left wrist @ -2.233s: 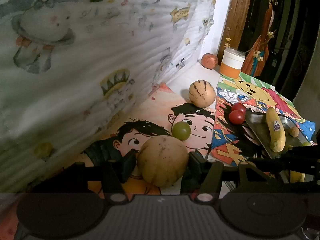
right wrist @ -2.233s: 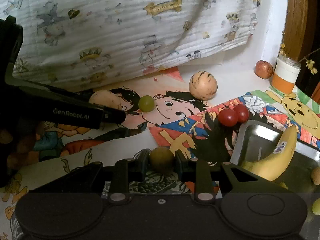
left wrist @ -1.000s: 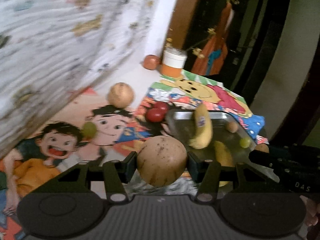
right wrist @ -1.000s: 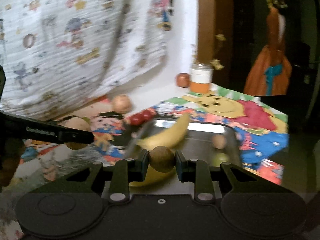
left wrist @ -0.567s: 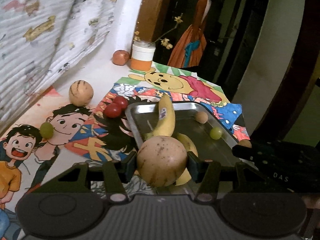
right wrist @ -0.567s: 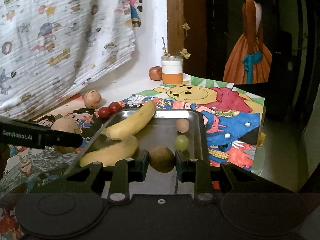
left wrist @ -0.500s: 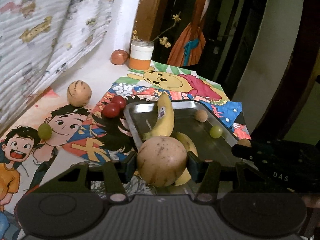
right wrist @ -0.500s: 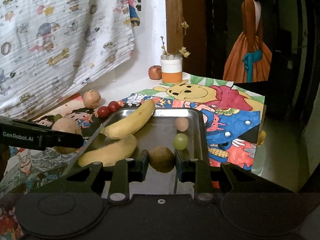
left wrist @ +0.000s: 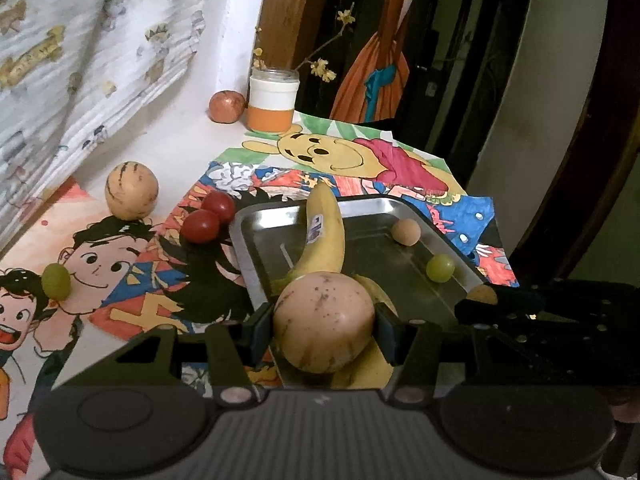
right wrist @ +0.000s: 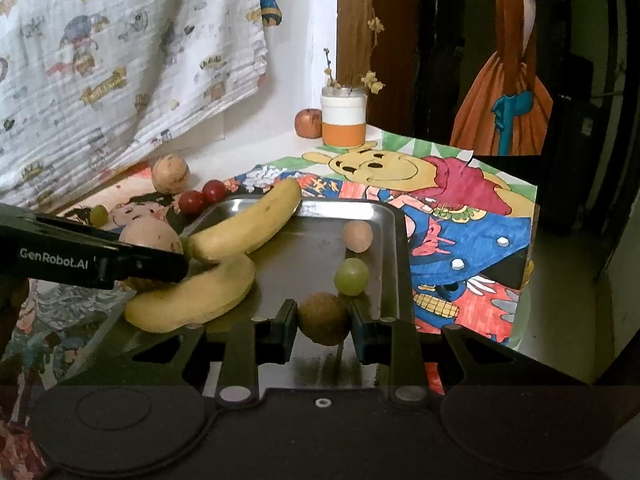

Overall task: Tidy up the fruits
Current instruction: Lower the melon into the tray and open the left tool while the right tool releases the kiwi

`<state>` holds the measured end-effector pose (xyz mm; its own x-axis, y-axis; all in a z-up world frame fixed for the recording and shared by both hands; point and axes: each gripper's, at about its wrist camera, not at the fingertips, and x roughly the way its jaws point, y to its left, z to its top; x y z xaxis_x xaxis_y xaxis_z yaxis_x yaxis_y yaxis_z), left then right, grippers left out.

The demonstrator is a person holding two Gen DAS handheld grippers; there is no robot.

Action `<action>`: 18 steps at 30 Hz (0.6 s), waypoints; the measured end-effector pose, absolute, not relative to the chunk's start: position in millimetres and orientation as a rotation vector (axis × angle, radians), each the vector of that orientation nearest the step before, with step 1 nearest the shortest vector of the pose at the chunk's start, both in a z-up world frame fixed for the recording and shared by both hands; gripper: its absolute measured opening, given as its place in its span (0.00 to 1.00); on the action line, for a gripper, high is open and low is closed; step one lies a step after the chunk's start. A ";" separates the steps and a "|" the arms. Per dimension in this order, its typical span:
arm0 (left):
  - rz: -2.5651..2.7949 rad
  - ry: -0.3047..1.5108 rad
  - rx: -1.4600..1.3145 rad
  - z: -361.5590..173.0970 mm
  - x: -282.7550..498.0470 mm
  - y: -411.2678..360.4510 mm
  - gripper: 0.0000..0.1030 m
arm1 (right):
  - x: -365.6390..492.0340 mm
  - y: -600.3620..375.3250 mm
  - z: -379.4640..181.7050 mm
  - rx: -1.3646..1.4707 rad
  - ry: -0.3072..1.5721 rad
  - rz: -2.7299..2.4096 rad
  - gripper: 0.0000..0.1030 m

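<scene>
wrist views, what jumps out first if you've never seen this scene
The big pale round fruit clamped in the left gripper fills the near middle, hanging over the near end of the metal tray. The right gripper pinches a small brown fruit over the tray's near right part. Two bananas lie across the tray, with bright cartoon drawings spread beneath.

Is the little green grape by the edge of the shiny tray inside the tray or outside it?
Inside. The green grape sits on the metal tray's floor, within its raised rim, near a small tan fruit.
</scene>
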<state>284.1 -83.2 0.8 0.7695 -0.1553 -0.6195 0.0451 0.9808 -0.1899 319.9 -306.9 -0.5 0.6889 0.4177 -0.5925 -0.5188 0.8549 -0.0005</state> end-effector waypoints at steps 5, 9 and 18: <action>-0.108 0.688 -0.162 0.1 287.0 -84.5 0.56 | 325.0 -304.5 -5.4 -0.175 0.638 0.525 0.29; -0.117 0.689 -0.157 0.3 288.5 -85.9 0.56 | 326.2 -303.0 -6.3 -0.175 0.641 0.524 0.29; -0.109 0.691 -0.173 -1.9 294.9 -82.5 0.56 | 328.0 -301.3 -8.5 -0.173 0.644 0.521 0.30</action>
